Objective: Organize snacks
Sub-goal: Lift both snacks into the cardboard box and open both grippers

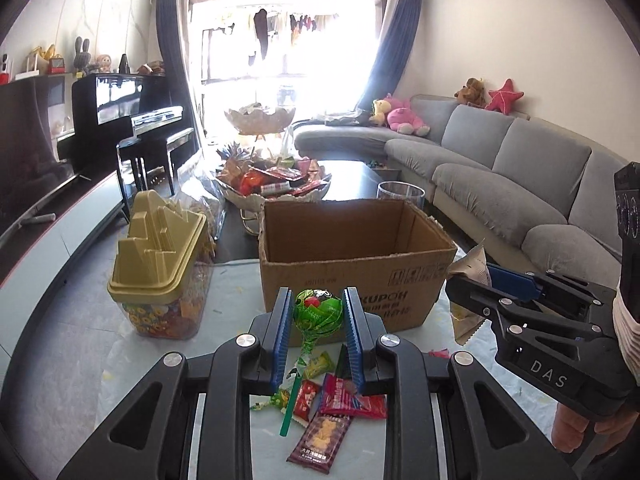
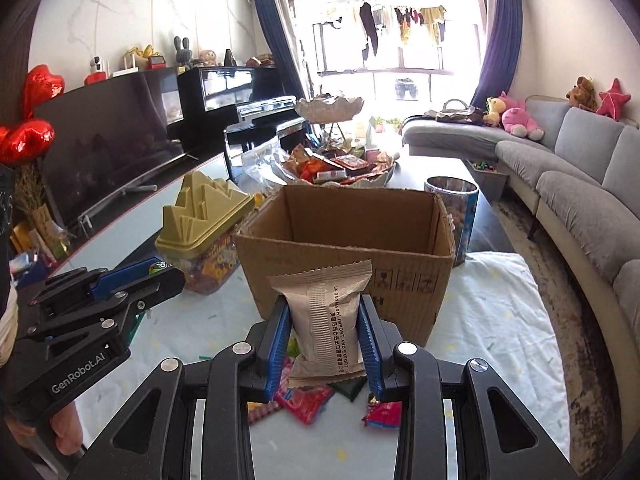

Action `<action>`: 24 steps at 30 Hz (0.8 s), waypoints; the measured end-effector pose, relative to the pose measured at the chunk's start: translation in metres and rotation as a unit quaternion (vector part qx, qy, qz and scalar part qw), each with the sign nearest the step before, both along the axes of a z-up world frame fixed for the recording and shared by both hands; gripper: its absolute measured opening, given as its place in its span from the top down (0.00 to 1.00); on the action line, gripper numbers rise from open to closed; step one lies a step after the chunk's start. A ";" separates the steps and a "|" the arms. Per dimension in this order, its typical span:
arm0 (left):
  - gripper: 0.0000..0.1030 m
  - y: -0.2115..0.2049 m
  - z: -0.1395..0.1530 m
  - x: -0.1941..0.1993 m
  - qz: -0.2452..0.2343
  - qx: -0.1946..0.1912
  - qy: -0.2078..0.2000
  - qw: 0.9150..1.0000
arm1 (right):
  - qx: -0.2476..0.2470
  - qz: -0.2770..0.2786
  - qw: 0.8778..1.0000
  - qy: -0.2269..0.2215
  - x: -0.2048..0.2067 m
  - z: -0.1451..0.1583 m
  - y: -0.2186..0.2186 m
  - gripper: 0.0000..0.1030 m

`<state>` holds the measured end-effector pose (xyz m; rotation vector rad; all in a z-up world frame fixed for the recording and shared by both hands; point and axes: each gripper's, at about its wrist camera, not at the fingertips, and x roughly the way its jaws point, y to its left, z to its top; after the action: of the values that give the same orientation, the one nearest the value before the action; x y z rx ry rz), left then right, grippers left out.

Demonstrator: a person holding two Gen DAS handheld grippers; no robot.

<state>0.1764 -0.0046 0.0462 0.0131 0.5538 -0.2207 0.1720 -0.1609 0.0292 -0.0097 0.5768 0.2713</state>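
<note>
My left gripper (image 1: pixel 318 316) is shut on a green-wrapped lollipop (image 1: pixel 316 312), held above the table just in front of an open cardboard box (image 1: pixel 352 276). My right gripper (image 2: pixel 326 320) is shut on a tan snack packet (image 2: pixel 328 316), also just in front of the box (image 2: pixel 348 276). The right gripper shows in the left wrist view (image 1: pixel 476 284) with the packet (image 1: pixel 472 268) at the box's right corner. The left gripper shows at the left of the right wrist view (image 2: pixel 160 276). Several loose snack packets (image 1: pixel 332 404) lie on the white cloth below.
A clear jar with a gold mountain-shaped lid (image 1: pixel 160 264) stands left of the box. A tiered dish of snacks (image 1: pixel 276 184) and a clear cylinder container (image 2: pixel 456 216) stand behind it. A grey sofa (image 1: pixel 520 184) runs along the right.
</note>
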 end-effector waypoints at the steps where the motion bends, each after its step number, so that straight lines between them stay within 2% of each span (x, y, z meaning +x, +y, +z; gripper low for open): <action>1: 0.75 -0.001 0.004 0.003 0.000 -0.001 -0.003 1.000 | 0.000 -0.001 1.000 -0.003 0.002 0.004 -0.001 0.67; 12: 0.75 -0.003 0.024 0.051 -0.009 -0.020 0.004 1.000 | -0.012 0.002 1.000 -0.027 0.035 0.037 0.003 0.67; 24: 0.75 -0.007 0.016 0.106 -0.007 -0.011 0.011 1.000 | -0.021 -0.003 1.000 -0.012 0.086 0.031 0.001 0.67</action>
<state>0.2823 -0.0113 0.0624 -0.0063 0.5743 -0.2406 0.2584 -0.1598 0.0601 -0.0521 0.5589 0.2527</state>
